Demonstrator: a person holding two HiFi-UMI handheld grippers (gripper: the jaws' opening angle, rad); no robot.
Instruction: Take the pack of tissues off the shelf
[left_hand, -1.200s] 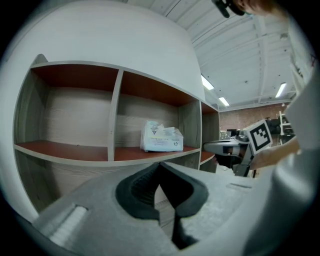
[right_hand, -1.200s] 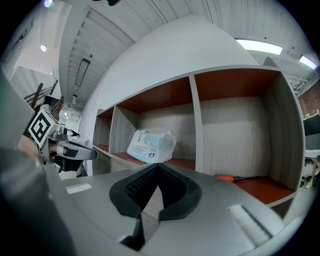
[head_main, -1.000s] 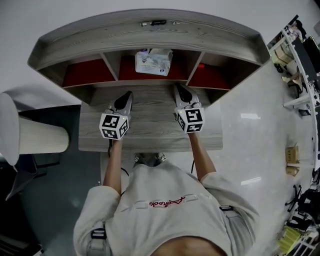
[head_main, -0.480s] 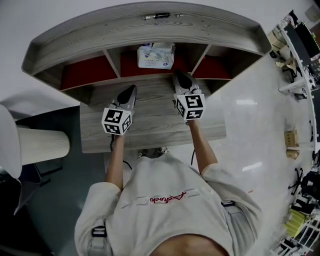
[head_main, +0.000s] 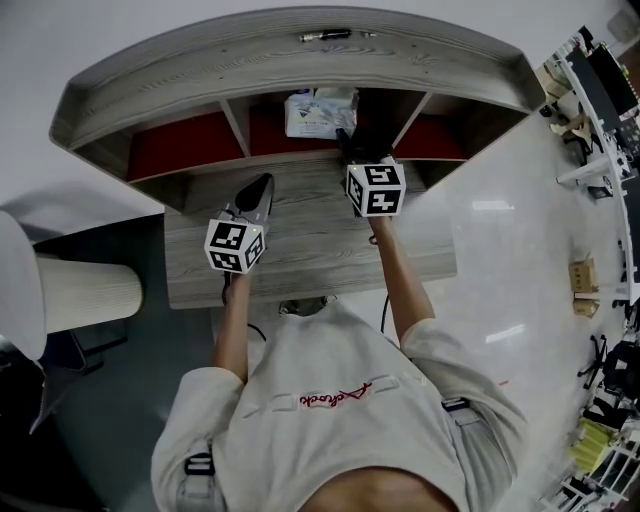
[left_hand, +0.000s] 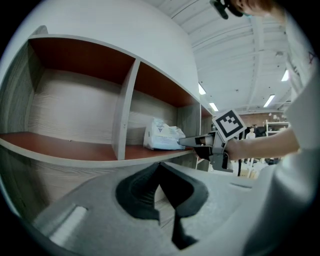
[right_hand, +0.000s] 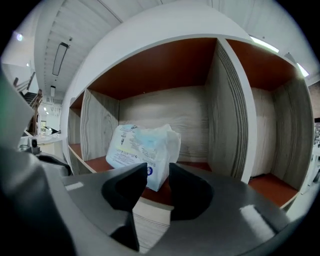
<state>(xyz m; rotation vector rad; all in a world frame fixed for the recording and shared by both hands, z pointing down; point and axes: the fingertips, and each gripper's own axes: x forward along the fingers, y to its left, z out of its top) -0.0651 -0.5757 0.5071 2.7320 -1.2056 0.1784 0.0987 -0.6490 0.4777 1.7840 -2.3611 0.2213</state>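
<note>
Two hand-held grippers are out over the wooden desk (head_main: 300, 250), facing a shelf (head_main: 300, 55) of three red-floored compartments. The left hand-held gripper (head_main: 262, 186) hovers above the desk, short of the shelf, its jaws clenched together on nothing. The pack of tissues (head_main: 318, 112) stands leaning in the middle compartment. Just right of it, the right hand-held gripper (head_main: 348, 140) has its tips at that compartment's mouth. Its jaws are opening; the pack's lower corner shows in the gap, with the pads not pressing on it.
</note>
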